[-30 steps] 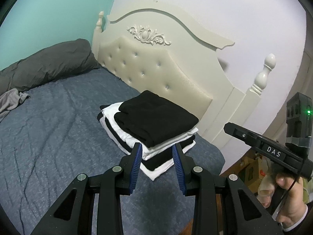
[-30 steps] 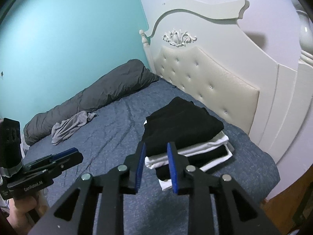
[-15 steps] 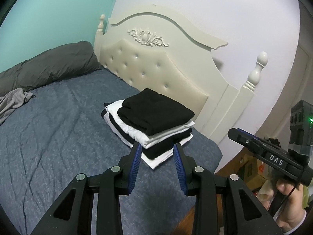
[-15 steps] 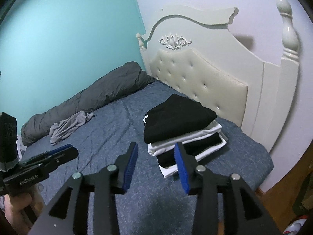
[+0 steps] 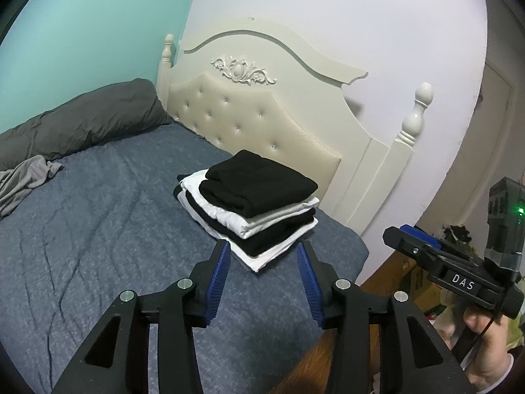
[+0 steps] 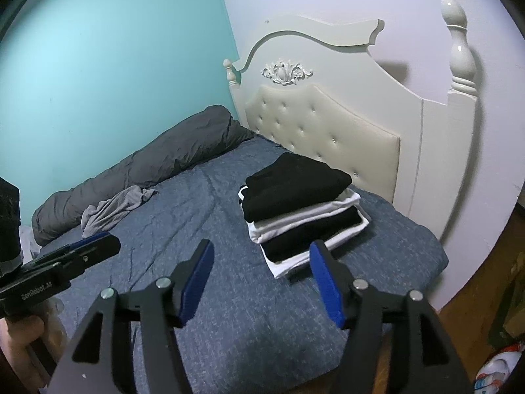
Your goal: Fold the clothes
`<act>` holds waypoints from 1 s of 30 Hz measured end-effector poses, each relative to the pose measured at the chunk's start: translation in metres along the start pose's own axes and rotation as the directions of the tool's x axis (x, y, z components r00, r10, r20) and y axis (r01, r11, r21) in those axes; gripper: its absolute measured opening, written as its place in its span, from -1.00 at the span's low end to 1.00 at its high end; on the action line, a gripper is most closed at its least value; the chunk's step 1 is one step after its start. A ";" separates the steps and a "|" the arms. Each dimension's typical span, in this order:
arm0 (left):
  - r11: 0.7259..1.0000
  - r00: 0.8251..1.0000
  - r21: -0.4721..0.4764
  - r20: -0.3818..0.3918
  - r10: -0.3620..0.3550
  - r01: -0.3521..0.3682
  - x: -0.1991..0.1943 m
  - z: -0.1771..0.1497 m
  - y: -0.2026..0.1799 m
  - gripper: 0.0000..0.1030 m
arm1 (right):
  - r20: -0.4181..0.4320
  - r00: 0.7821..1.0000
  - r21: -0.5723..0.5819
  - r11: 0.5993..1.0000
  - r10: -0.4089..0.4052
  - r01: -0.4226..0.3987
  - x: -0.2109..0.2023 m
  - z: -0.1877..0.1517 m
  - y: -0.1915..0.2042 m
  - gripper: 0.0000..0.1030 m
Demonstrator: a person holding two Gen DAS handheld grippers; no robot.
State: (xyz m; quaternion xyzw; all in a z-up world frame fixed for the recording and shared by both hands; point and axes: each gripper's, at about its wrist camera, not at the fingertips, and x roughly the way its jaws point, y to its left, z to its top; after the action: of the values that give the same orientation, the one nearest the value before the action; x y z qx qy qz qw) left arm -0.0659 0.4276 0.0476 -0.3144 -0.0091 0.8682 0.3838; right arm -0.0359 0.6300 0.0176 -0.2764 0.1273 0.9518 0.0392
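Observation:
A stack of folded black and white clothes [image 5: 256, 210] [image 6: 302, 210] rests on the blue bed [image 5: 98, 246] [image 6: 213, 203] near the headboard, a black piece on top. My left gripper [image 5: 262, 256] hangs short of the stack, its jaws opening with nothing between them. My right gripper [image 6: 261, 256] also stands back from the stack, its jaws opening and empty. A crumpled grey garment [image 5: 23, 180] [image 6: 115, 207] lies unfolded at the far left of the bed. Each gripper shows in the other's view, the right gripper [image 5: 410, 239] and the left gripper [image 6: 98, 246], held by a hand.
A cream tufted headboard [image 5: 262, 121] [image 6: 328, 124] with posts stands behind the stack. A rolled dark grey duvet [image 5: 82, 121] [image 6: 147, 167] lies along the teal wall. Wooden floor with clutter [image 5: 426, 272] [image 6: 498, 371] shows beyond the bed's right corner.
Both grippers have drawn back from the stack, which now looks smaller and farther. Both pairs of jaws have widened, the right more than the left.

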 end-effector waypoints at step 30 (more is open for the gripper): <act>0.999 0.999 0.042 0.050 -0.008 0.006 -0.060 -0.030 -0.016 0.29 | 0.018 0.997 -0.018 0.997 -0.073 0.073 -0.057 -0.042 0.030 0.61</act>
State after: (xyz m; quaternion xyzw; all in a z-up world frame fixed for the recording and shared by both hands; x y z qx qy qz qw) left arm -0.0083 0.3917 0.0596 -0.2841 -0.0015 0.8746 0.3929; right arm 0.0300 0.5902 0.0206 -0.2731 0.1078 0.9532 0.0723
